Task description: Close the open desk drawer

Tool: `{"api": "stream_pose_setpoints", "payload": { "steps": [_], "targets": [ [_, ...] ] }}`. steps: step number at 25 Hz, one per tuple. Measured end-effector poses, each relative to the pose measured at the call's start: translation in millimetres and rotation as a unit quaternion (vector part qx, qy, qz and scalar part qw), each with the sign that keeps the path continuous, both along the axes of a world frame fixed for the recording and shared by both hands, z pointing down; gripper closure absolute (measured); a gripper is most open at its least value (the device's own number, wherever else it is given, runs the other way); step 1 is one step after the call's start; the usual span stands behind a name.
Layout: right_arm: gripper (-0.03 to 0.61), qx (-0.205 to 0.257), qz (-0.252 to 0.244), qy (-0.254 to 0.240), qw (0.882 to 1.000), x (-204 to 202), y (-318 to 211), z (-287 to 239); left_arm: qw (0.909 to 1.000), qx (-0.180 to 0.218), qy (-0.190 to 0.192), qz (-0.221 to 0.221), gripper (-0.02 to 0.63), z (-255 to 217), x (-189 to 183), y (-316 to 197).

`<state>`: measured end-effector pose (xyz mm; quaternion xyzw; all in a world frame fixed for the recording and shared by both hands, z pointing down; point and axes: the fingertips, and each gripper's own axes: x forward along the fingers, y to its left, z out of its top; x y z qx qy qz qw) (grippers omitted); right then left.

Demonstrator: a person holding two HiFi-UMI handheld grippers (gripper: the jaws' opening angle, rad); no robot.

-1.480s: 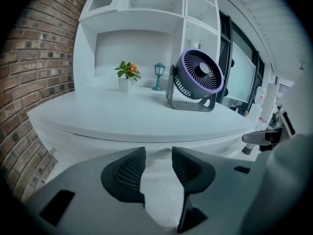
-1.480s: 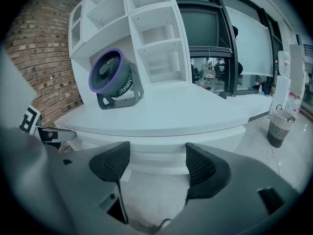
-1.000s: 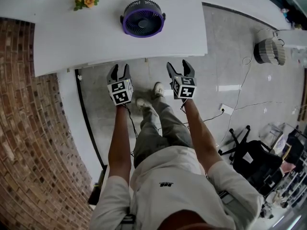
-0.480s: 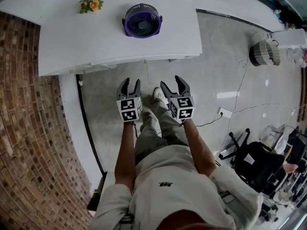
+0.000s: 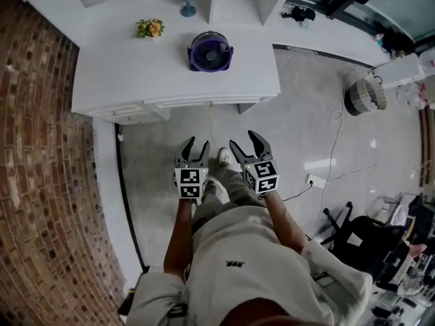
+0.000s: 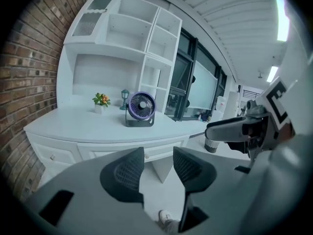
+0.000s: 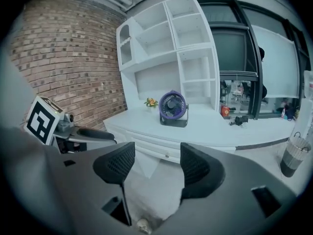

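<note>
The white desk (image 5: 136, 73) stands ahead of me, at the top of the head view. Its centre drawer (image 6: 157, 154) with a small knob lies about flush under the desk edge, and also shows in the right gripper view (image 7: 164, 154). My left gripper (image 5: 197, 143) and right gripper (image 5: 245, 140) hang side by side over the floor, well short of the desk and touching nothing. The left gripper (image 6: 158, 153) is open and empty. The right gripper (image 7: 157, 148) is open too; its jaws have just been closing with nothing between them.
A purple fan (image 5: 211, 51), a small flower pot (image 5: 150, 28) and a blue ornament (image 5: 187, 1) sit on the desk below white shelves. A brick wall (image 5: 41, 155) runs along the left. A woven basket (image 5: 363, 94), a floor socket (image 5: 314, 180) and a black chair (image 5: 360, 240) are on the right.
Both grippers have drawn back from the desk edge towards my body, and the desk now looks farther off. The right jaws stand narrower than before.
</note>
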<state>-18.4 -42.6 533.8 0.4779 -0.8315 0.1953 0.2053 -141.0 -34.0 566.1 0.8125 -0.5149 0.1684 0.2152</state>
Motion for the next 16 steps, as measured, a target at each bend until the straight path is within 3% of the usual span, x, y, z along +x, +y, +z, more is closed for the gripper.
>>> {"api": "stream_pose_setpoints", "payload": {
  "steps": [16],
  "targets": [
    [0.296, 0.038, -0.010, 0.000, 0.999, -19, 3, -34, 0.9986, 0.053, -0.001, -0.005, 0.422, -41, -24, 9]
  ]
}}
